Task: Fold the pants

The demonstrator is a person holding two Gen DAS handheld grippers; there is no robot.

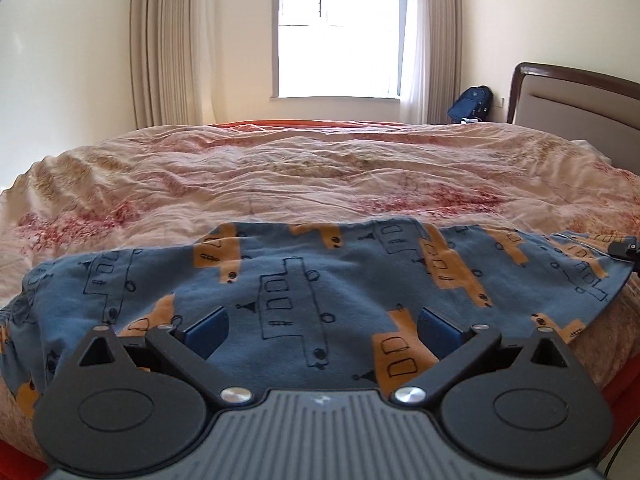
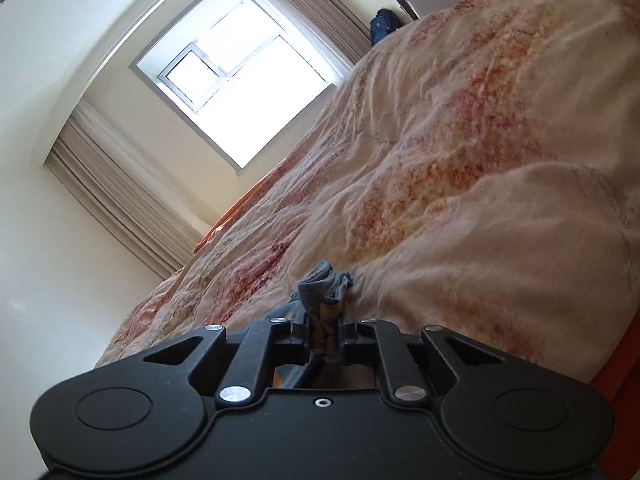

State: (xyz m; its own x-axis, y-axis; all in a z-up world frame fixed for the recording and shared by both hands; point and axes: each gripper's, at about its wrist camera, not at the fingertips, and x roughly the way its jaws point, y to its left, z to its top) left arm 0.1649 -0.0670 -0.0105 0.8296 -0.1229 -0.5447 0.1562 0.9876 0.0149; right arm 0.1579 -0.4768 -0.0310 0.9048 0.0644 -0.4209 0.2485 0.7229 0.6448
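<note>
The blue pants [image 1: 344, 280] with orange vehicle prints lie spread along the near edge of the bed in the left wrist view. My left gripper [image 1: 322, 330] hovers just above them, open, its blue pads wide apart with nothing between them. At the far right of that view, the tip of my right gripper [image 1: 624, 250] sits at the pants' right end. In the tilted right wrist view, my right gripper [image 2: 325, 328] is shut on a bunched end of the pants [image 2: 326, 284], which pokes out past the fingers.
A crumpled pink and red floral duvet [image 1: 304, 176] covers the bed behind the pants. A padded headboard [image 1: 576, 108] stands at the right, a blue backpack [image 1: 470, 106] beside it. Window and curtains are on the far wall.
</note>
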